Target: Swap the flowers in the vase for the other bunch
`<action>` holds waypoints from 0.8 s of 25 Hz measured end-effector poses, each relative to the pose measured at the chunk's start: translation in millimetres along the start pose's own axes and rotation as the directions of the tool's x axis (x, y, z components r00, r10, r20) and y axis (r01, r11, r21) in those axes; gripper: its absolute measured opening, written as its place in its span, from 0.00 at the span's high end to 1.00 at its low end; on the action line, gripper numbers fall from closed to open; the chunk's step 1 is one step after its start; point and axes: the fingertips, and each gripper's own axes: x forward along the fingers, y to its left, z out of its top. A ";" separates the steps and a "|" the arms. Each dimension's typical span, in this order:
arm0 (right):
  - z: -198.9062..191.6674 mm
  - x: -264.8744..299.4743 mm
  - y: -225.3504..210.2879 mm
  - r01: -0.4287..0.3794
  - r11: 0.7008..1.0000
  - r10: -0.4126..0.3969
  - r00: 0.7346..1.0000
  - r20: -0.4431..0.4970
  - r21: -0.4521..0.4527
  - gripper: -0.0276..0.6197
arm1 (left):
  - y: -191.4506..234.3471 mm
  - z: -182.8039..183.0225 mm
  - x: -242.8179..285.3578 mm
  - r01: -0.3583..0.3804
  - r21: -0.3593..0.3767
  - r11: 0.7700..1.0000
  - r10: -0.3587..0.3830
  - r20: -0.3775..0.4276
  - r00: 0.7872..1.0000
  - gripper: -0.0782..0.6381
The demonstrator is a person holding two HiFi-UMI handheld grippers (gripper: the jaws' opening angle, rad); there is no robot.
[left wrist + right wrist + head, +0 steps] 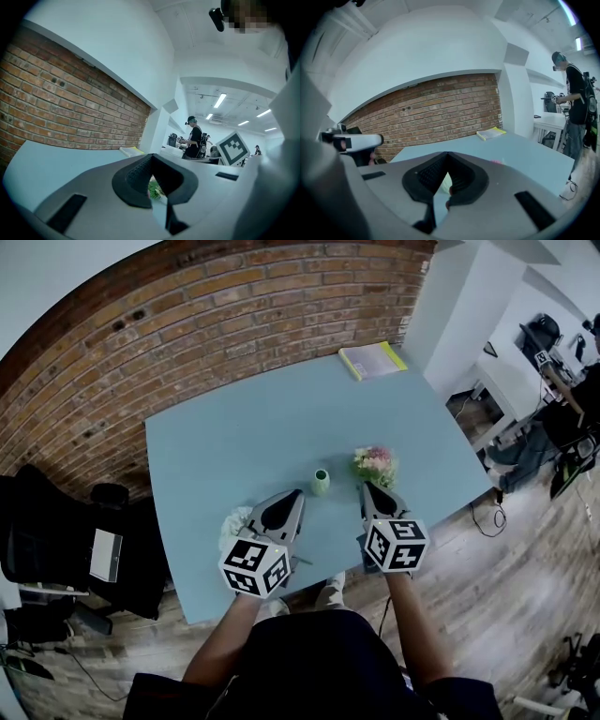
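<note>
**Pale blue desk, green vase between two closed tools**

Pale blue desk (216,456) below the head camera, backed by a red brick wall (187,324). Toward the near half, a small green vase (321,482), upright, standing between the tips of the two tools and apart from both. Just right of the vase, lying on the desk, a pink bunch (375,465) of flowers with green leaves.

Left tool (292,493) held low over the desk, pointing away from the person, its tip a little left of the vase. Seen along its own jaws, left tool (151,156) pressed together at the tips and gripping nothing. Only a scrap of green leaf glimpsed through the slot behind the pads. Beside that tool's left flank and partly hidden by it, a white bunch (234,519) on the desk near the front edge, too covered to tell more.

Right tool (367,486) likewise low, tip just short of the pink bunch, with no contact plain to see. In its own view, right tool (447,153) closed tight and holding nothing. Through the slot, a pale shape that cannot be named.

At the far right corner of the desk, a yellow-green book (372,360) lying flat, well apart from the rest. Off the desk's left side, a black chair (56,540) on the wooden floor (525,568). In the room beyond, a person (574,84) standing.
</note>
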 end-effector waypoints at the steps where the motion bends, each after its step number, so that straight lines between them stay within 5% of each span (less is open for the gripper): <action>1: -0.1 -0.7 -3.4 0.006 1.000 -0.006 1.000 -0.001 0.002 0.94 | -1.4 -0.5 3.3 0.006 0.000 1.000 -0.006 -0.004 1.000 0.88; 20: -6.9 5.0 -90.1 0.097 0.994 -0.094 0.993 -0.066 0.045 0.94 | -23.3 -13.5 79.2 0.089 -0.023 0.996 -0.090 -0.057 0.994 0.88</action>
